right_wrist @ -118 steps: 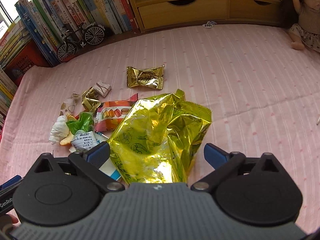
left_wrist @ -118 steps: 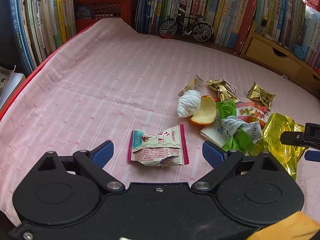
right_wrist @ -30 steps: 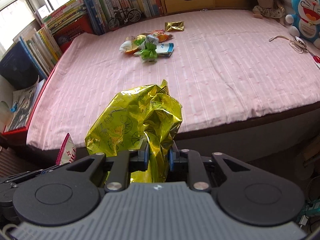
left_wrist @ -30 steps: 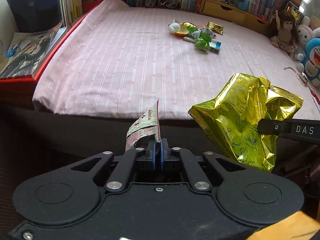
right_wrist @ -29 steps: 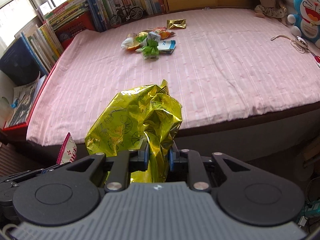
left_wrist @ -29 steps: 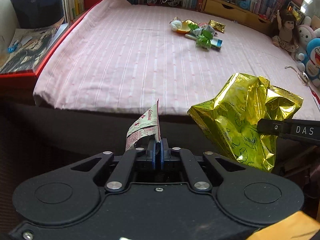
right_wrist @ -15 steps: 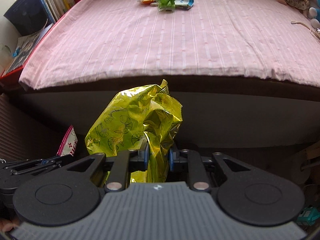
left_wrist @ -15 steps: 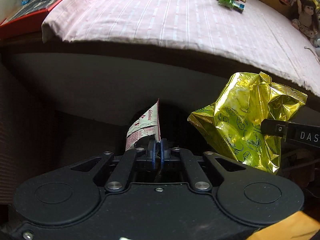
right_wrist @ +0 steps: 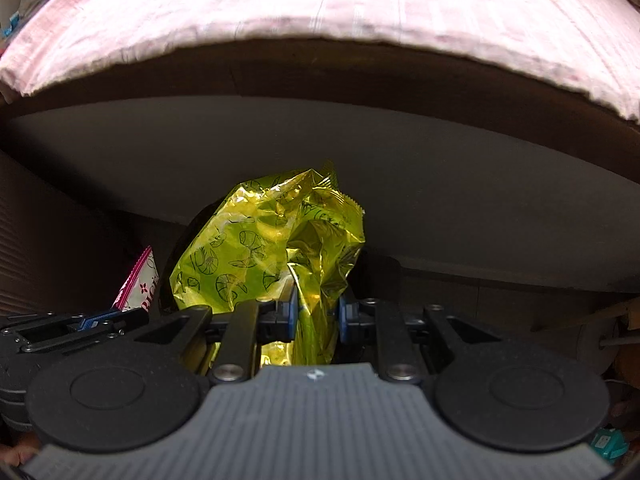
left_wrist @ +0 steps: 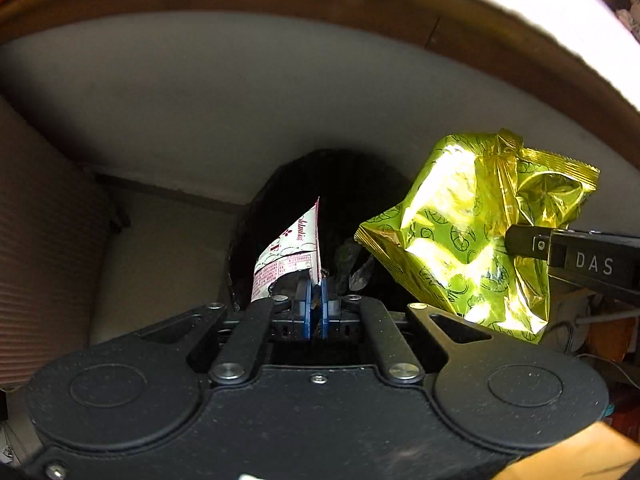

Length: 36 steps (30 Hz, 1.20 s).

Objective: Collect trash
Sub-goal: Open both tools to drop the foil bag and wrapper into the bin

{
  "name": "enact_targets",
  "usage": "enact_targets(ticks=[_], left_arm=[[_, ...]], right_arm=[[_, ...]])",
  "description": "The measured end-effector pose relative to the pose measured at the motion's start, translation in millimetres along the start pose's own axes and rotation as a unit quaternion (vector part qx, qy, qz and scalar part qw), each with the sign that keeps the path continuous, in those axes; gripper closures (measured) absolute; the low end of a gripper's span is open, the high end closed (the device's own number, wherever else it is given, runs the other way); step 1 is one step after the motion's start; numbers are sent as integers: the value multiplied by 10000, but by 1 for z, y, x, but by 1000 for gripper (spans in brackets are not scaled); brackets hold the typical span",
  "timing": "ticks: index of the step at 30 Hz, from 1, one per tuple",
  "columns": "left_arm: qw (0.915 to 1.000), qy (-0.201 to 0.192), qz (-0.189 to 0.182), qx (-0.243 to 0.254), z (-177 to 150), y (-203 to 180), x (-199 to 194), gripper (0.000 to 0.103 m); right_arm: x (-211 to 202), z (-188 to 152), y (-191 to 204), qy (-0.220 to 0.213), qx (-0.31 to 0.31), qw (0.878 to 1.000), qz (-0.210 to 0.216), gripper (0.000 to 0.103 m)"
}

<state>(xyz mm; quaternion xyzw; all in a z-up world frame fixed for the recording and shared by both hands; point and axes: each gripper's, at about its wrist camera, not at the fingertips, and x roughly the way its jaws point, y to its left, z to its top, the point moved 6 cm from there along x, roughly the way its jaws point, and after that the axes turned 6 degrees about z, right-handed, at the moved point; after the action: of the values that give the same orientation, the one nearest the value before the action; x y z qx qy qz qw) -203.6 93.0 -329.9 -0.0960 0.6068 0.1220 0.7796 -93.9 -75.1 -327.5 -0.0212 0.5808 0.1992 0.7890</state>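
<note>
While both wrappers hang over dark bin bag below bed edge, step in hand looks like drop-off. Left hand-held gripper pinches small white-pink wrapper; right hand-held gripper clamps crinkly yellow foil bag (lemon print, shiny, crumpled). Next move: probably lower over opening, spread fingers, let fall.

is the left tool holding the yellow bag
No, the left tool is shut on the small white and pink wrapper; the yellow bag is held by the right tool.
</note>
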Motion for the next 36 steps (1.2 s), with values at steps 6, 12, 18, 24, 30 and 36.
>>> enact_targets(ticks=[6,12,18,24,30,36], left_arm=[[9997,237,-71,-13,2,2,24,98],[9991,409,-126,-39,4,-2,34,98],[9987,457,-205,-60,2,3,40,98],[9981,524,-315,-76,1,5,44,98],[9980,503,-396,1,-1,3,50,95],[9983,416,-403,43,-4,3,51,78]], right_arm=[[27,2,6,219,-121,9997,-79,80],[41,5,13,353,-97,9992,-142,79],[39,9,11,369,-125,9992,-114,78],[41,7,8,420,-150,9989,-160,78],[46,10,12,460,-255,9984,-216,77],[48,9,14,402,-204,9987,-242,57]])
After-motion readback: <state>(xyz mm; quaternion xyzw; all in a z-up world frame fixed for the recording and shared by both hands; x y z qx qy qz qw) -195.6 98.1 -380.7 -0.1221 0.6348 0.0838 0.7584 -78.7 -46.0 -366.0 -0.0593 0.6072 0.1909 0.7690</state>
